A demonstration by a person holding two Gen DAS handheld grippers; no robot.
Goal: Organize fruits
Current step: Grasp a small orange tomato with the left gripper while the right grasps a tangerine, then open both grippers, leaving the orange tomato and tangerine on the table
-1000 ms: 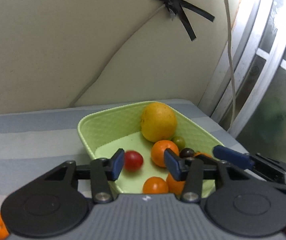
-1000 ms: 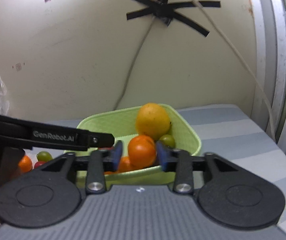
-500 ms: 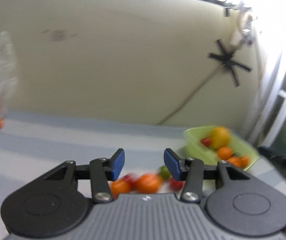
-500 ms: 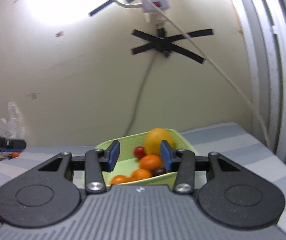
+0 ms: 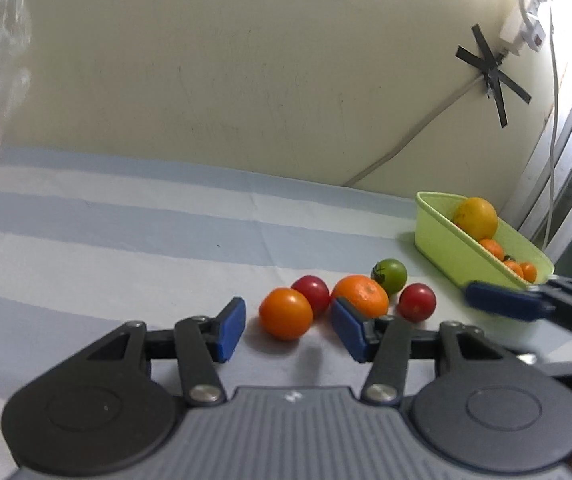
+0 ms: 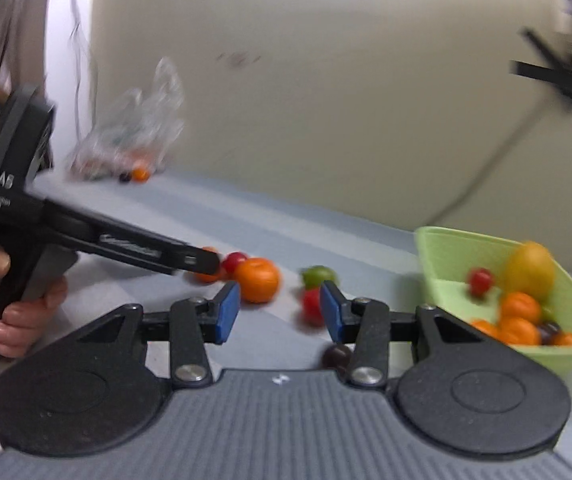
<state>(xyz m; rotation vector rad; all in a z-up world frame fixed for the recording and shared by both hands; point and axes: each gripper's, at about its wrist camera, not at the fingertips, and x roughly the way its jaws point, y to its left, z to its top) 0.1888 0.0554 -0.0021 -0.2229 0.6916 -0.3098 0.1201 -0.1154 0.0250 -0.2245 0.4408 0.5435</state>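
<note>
Both grippers, left gripper (image 5: 287,330) and right gripper (image 6: 280,310), swung from basket (image 5: 441,240) to loose fruit, narrowly parted, empty; orange tomato (image 5: 286,313) may roll if nudged.

Five loose fruits (image 5: 359,295) lie clustered on the bench (image 5: 126,240), just ahead of the left gripper (image 5: 287,330). The basket (image 5: 445,240) stands to their right near the wall (image 5: 246,80), holding more fruit. A plastic bag (image 6: 130,132) sits far left against the wall, well apart.
</note>
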